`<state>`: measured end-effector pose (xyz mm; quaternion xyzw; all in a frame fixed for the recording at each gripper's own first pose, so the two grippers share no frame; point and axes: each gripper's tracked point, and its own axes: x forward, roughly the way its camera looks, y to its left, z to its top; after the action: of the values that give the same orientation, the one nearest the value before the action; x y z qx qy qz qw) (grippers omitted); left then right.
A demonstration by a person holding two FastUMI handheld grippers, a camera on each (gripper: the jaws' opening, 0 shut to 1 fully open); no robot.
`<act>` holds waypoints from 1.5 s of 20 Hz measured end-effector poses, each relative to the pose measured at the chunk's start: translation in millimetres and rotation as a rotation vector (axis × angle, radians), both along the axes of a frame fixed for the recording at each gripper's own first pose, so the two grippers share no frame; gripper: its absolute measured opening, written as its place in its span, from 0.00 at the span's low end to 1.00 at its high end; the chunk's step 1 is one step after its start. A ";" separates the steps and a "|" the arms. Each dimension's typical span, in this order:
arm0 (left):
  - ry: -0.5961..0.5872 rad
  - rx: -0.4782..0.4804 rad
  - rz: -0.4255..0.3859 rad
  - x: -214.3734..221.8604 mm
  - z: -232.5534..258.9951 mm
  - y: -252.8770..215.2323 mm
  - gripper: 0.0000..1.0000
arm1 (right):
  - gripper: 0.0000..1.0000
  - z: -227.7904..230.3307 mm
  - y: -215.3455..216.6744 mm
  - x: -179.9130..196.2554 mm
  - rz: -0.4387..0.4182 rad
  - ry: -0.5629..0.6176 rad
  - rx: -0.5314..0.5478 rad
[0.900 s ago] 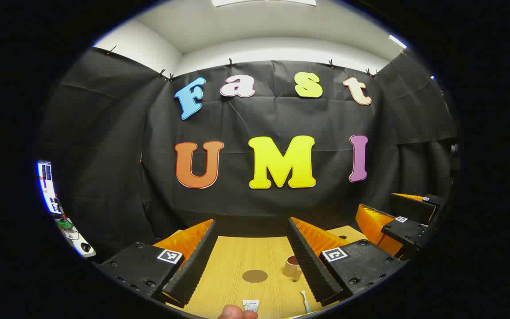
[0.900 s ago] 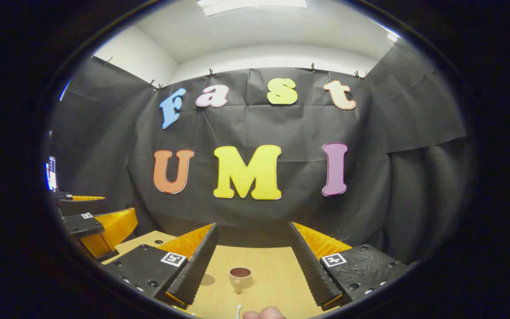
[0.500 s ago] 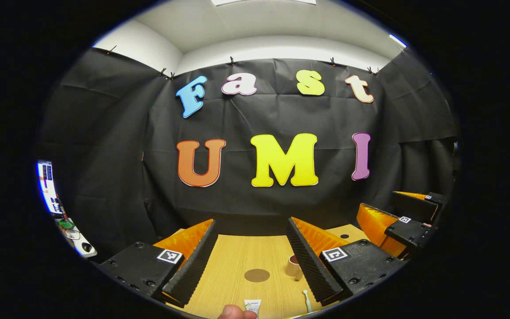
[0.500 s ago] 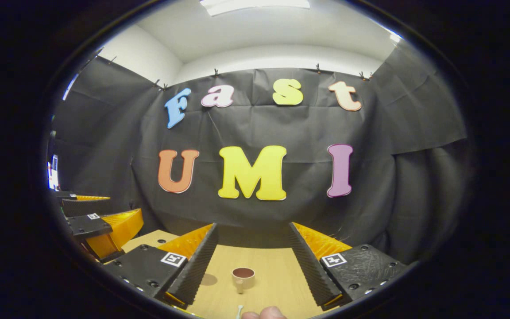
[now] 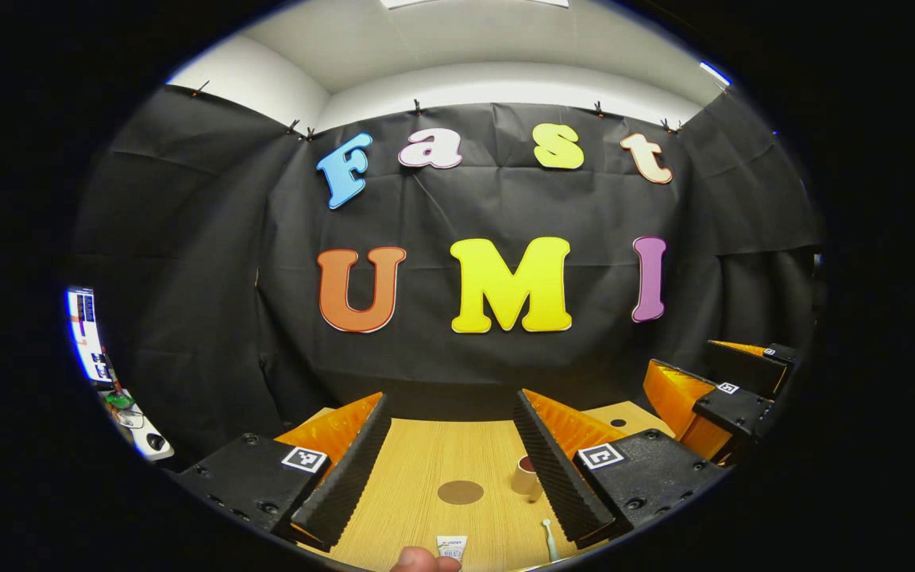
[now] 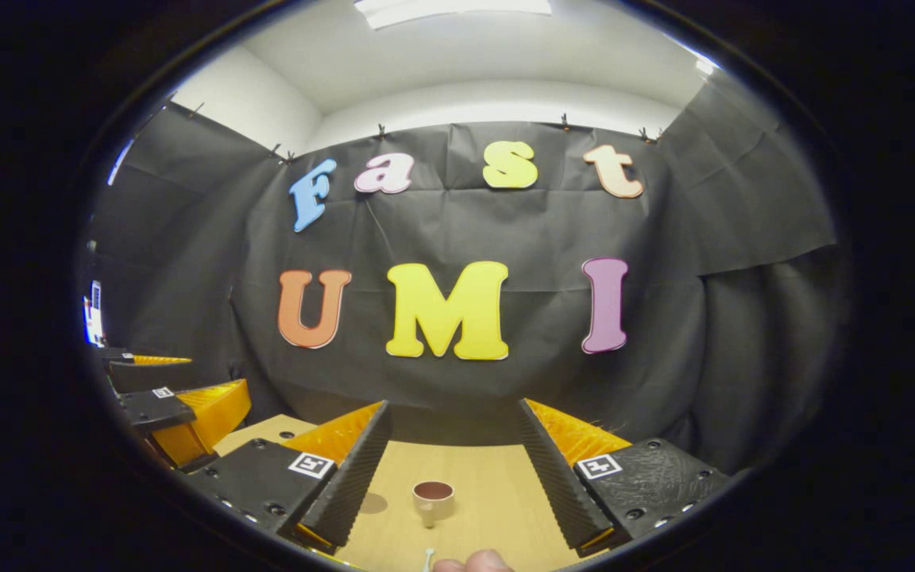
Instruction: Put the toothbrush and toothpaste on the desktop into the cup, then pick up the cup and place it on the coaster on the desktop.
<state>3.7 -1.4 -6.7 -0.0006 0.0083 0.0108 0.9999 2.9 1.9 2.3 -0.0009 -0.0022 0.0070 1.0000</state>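
In the left gripper view, my left gripper [image 5: 451, 445] is open above the wooden desktop [image 5: 426, 465]. Between its fingers lie a round brown coaster [image 5: 460, 492] and, at the near edge, a white toothpaste tube [image 5: 451, 547]. A beige cup [image 5: 523, 475] stands partly behind the right finger, and a white toothbrush [image 5: 549, 538] lies near it. The right gripper [image 5: 723, 381] shows farther off at the right. In the right gripper view, my right gripper [image 6: 453, 445] is open with the cup [image 6: 432, 499] upright between its fingers. The toothbrush tip [image 6: 428, 556] pokes in at the bottom. The coaster [image 6: 373, 503] peeks out by the left finger.
A fingertip [image 5: 423, 561] of the person shows at the bottom of the left gripper view, another [image 6: 473, 563] at the bottom of the right gripper view. The left gripper [image 6: 179, 401] appears at the left of the right gripper view. A screen [image 5: 86, 334] glows at far left.
Both views have shifted only slightly; the left gripper's view tilted down a little. Both grippers stay open and nothing on the desktop has moved.
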 end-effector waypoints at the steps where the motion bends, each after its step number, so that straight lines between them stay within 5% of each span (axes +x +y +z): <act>1: -0.001 0.002 0.000 0.4 0.3 0.1 0.98 | 0.95 -0.2 0.1 0.2 0.001 0.002 -0.002; 18: 0.051 0.015 0.025 11.9 -25.2 5.8 0.98 | 0.97 -38.1 4.5 16.1 0.034 0.120 0.005; 30: 0.372 0.026 -0.044 -11.4 -145.3 -14.2 0.99 | 0.95 -153.7 -9.3 -5.1 0.039 0.416 -0.045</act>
<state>-7.7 -15.6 -152.0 0.0147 0.1931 -0.0111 0.9810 -2.2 -7.5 -151.4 -0.0219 0.2044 0.0262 0.9783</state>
